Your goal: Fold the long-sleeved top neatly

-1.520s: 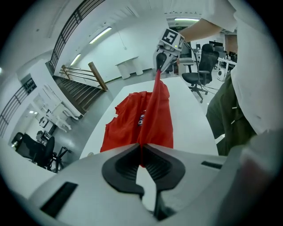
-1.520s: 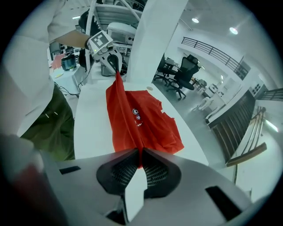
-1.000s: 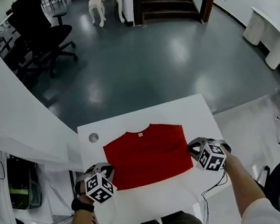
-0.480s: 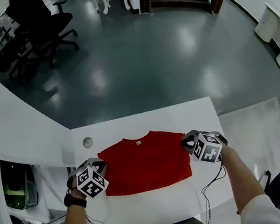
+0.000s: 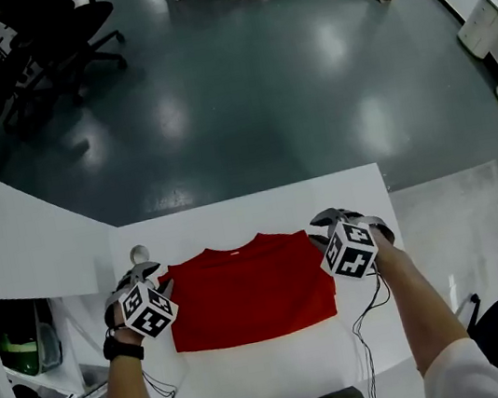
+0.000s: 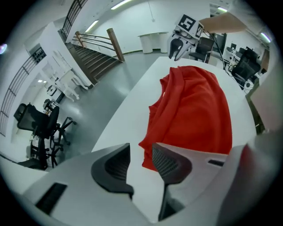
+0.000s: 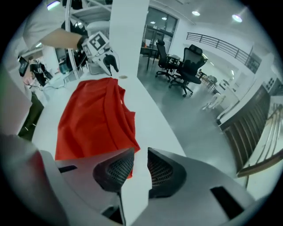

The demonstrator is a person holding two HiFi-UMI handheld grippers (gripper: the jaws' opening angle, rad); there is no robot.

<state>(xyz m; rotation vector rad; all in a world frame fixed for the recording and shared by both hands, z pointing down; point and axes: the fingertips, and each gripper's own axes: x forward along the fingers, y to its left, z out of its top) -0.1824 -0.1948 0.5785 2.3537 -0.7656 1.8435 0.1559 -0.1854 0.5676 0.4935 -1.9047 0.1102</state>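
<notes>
Nearest in, at 6 o'clock in the head view, a bare strip of white table (image 5: pixel 260 376) sits in front of the person, both forearms reaching out over it. Then the red top (image 5: pixel 250 288), lying flat mid-table as a tidy rectangle, neckline at 12 o'clock, no sleeves poking out (they look folded in already, though I can't see how).

The left gripper (image 6: pixel 141 149) hangs at the top's 10 o'clock corner. Its jaws have just been opening and stand apart, only table and a sliver of red edge showing beyond them, nothing pinched. The right gripper (image 7: pixel 140 152) mirrors it at the 2 o'clock corner, its jaws also just opened, a narrow gap, with the cloth's edge just beside one pad but not clamped.

This fabric reads thin, light and limp. It ripples along the sides in both gripper views, so it will sag and slide rather than hold a crease. I'd say the hold belongs at the two far corners, biting through every layer at once, or the under-layers will trail. On that smooth tabletop a drag could skew the whole stack.

Past the table's 12 o'clock edge there's glossy grey floor (image 5: pixel 260 97), and further off black office chairs (image 5: pixel 41 30) at 11 o'clock.
</notes>
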